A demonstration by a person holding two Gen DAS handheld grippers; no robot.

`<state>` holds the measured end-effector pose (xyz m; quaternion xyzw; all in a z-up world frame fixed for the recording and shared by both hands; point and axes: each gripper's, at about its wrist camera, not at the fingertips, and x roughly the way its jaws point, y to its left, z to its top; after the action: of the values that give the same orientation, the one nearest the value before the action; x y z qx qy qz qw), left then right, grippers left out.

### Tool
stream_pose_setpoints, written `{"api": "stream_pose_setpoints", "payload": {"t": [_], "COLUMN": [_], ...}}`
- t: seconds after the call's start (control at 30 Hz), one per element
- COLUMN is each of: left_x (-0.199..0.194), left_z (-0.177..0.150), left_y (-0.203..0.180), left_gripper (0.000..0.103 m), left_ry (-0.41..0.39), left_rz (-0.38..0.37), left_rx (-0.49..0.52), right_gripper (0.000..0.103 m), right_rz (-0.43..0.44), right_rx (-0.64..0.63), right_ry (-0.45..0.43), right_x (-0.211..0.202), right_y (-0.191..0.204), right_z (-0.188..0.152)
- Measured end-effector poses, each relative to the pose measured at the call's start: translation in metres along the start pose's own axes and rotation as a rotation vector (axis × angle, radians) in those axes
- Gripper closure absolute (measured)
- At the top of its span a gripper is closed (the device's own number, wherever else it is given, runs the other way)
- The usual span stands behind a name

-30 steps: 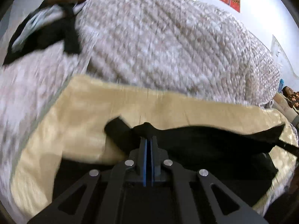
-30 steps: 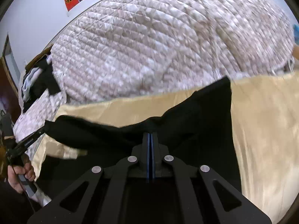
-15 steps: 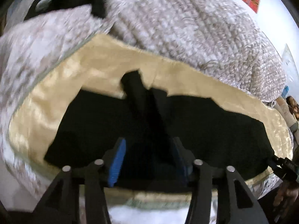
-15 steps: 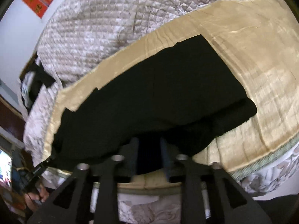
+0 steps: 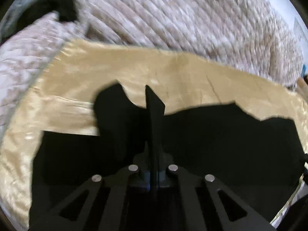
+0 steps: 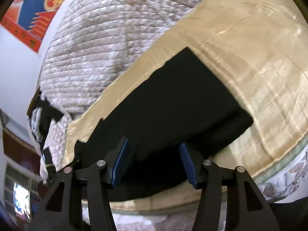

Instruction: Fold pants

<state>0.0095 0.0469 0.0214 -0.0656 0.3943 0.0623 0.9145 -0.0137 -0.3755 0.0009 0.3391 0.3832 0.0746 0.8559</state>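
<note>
Our left gripper is clamped on a raised fold of the black pants, low centre on the tan mat. Our right gripper is opening, pads off the cloth.

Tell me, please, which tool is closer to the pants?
Left: the left tool pinches the pants; the right tool hovers over them, jaws opening, cloth between but unpressed.

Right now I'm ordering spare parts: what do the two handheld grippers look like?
Both match: the left gripper and right gripper have black angular frames with triangular cut-outs, round silver rivets at the joints, and flat blue pads lining the fingers. No cables, markings or sleeves show.
</note>
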Motion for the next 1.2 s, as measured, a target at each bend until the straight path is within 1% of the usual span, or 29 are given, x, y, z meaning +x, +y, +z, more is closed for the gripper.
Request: {"api": "stream_pose_setpoints", "payload": {"t": [0.03,0.07,0.13,0.17,0.2,0.23,0.27,0.3,0.33,0.37,0.43,0.5,0.57,0.67,0.73,0.77,0.8,0.83,0.87,0.93,0.97,1.03,1.13,1.2], "left_x": [-0.013,-0.029,-0.055,-0.066,-0.072,-0.078,-0.08,-0.078,-0.076,-0.072,-0.065,-0.062,-0.063,-0.057,-0.054,-0.055,-0.056,-0.062,-0.067,-0.072,-0.071,-0.068,-0.07,-0.066], "left_z": [-0.002,-0.006,-0.019,-0.027,-0.037,-0.047,-0.058,-0.067,-0.074,-0.08,-0.086,-0.087,-0.087,-0.088,-0.084,-0.083,-0.081,-0.081,-0.079,-0.077,-0.078,-0.081,-0.08,-0.08], "left_y": [0.006,0.015,0.036,0.048,0.059,0.069,0.079,0.085,0.09,0.094,0.102,0.109,0.112,0.113,0.109,0.108,0.107,0.109,0.108,0.107,0.109,0.114,0.112,0.11], "left_gripper": [0.099,0.099,0.099,0.099,0.099,0.099,0.098,0.098,0.097,0.094,0.093,0.092,0.089,0.089,0.093,0.098,0.098,0.098,0.098,0.098,0.099,0.099,0.099,0.099], "left_ry": [-0.045,-0.093,-0.168,-0.193,-0.203,-0.198,-0.186,-0.166,-0.143,-0.123,-0.082,-0.077,-0.085,-0.087,-0.088,-0.089,-0.095,-0.108,-0.123,-0.138,-0.13,-0.107,-0.108,-0.086], "left_rz": [0.013,0.026,0.062,0.078,0.094,0.112,0.122,0.109,0.111,0.108,0.073,0.036,0.037,0.036,0.059,0.065,0.061,0.065,0.078,0.131,0.134,0.116,0.123,0.147], "left_rx": [-0.019,-0.047,-0.126,-0.175,-0.223,-0.27,-0.314,-0.339,-0.362,-0.387,-0.442,-0.484,-0.51,-0.534,-0.513,-0.506,-0.505,-0.505,-0.492,-0.46,-0.461,-0.482,-0.467,-0.45], "right_gripper": [0.049,0.049,0.05,0.054,0.066,0.075,0.078,0.081,0.081,0.081,0.081,0.081,0.081,0.081,0.081,0.081,0.086,0.094,0.095,0.096,0.096,0.096,0.096,0.096], "right_rz": [-0.006,0.009,0.02,0.004,-0.008,-0.018,-0.026,-0.029,-0.027,-0.027,-0.032,-0.029,-0.016,-0.007,-0.013,-0.025,-0.04,-0.049,-0.037,-0.003,-0.002,-0.027,-0.035,-0.054], "right_rx": [0.036,0.065,0.078,0.076,0.076,0.077,0.082,0.089,0.095,0.097,0.083,0.08,0.097,0.111,0.103,0.087,0.073,0.065,0.066,0.061,0.045,0.045,0.085,0.073], "right_ry": [-0.003,-0.006,-0.026,-0.041,-0.052,-0.063,-0.07,-0.068,-0.062,-0.059,-0.062,-0.062,-0.057,-0.06,-0.067,-0.07,-0.073,-0.075,-0.08,-0.108,-0.125,-0.134,-0.111,-0.109], "right_x": [0.003,0.004,0.005,0.003,0.002,0.0,-0.002,-0.001,0.0,0.001,0.001,0.001,0.002,0.002,0.003,0.004,0.003,0.002,-0.001,-0.014,-0.021,-0.027,-0.027,-0.027], "right_y": [-0.005,-0.009,-0.011,-0.011,-0.011,-0.013,-0.015,-0.017,-0.019,-0.021,-0.02,-0.02,-0.024,-0.027,-0.025,-0.022,-0.02,-0.018,-0.017,-0.013,-0.009,-0.011,-0.021,-0.02], "right_z": [0.003,0.005,0.007,0.008,0.008,0.008,0.008,0.007,0.006,0.005,0.004,0.004,0.004,0.004,0.005,0.006,0.007,0.008,0.009,0.011,0.012,0.011,0.007,0.005]}}
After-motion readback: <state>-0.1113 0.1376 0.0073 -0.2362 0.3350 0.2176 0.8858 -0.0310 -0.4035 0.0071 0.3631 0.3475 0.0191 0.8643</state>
